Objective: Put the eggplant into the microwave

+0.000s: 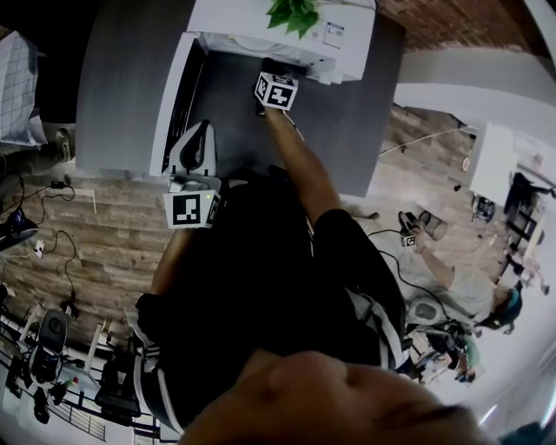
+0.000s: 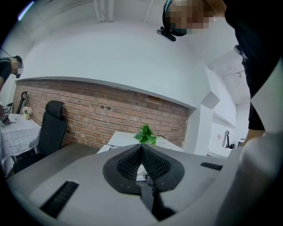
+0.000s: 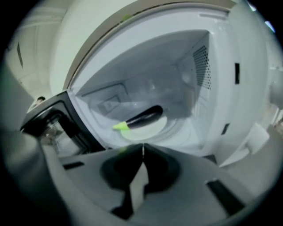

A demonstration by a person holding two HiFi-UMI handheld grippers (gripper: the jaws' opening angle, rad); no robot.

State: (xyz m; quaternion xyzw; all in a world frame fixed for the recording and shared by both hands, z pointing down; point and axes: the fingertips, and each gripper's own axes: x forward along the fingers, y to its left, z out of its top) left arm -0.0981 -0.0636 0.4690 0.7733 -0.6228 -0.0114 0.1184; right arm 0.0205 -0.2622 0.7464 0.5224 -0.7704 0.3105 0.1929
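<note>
The dark purple eggplant (image 3: 142, 118) with a green stem lies on the pale turntable plate (image 3: 152, 129) inside the open white microwave (image 3: 221, 88). My right gripper (image 3: 143, 147) is shut with nothing in it, just outside the microwave's opening, apart from the eggplant. In the head view the right gripper's marker cube (image 1: 276, 90) sits in front of the microwave (image 1: 287, 26) and the eggplant is hidden. My left gripper (image 2: 141, 148) is shut and empty, held level over the grey table (image 2: 66, 159); in the head view it (image 1: 193, 178) is at the table's near left edge.
The microwave's dark door (image 3: 57, 123) stands swung open to the left. A green plant (image 1: 295, 13) sits on top of the microwave. A black office chair (image 2: 51, 128) and a brick wall (image 2: 110, 114) lie beyond the table. Another person (image 1: 452, 278) sits on the floor at the right.
</note>
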